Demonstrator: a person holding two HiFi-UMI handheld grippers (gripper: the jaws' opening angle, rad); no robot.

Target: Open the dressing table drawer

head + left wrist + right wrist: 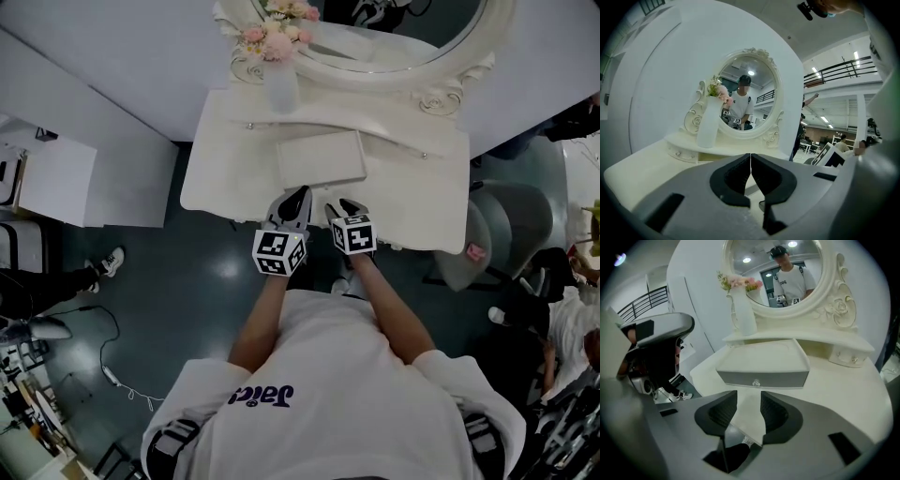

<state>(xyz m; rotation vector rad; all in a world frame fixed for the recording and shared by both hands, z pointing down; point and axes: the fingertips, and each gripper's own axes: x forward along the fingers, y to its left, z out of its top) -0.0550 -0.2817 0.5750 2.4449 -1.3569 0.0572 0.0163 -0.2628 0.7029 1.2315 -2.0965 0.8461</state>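
The white dressing table [216, 178] carries a low central drawer box [322, 157]. In the right gripper view its grey drawer front [787, 379] faces me, closed, with a small clear knob [756, 382] in the middle. My right gripper [749, 401] hovers just in front of that knob, open, with only bare tabletop between the jaws. In the head view it [342, 206] sits at the table's front edge. My left gripper [298, 195] is beside it; its jaws [750, 159] meet tip to tip, shut, holding nothing.
An oval mirror [375, 37] and a white vase [281, 89] with pink flowers stand at the back. Small side drawers with knobs [424, 155] flank the shelf. A grey chair [506, 234] stands to the right, a white cabinet [56, 178] to the left.
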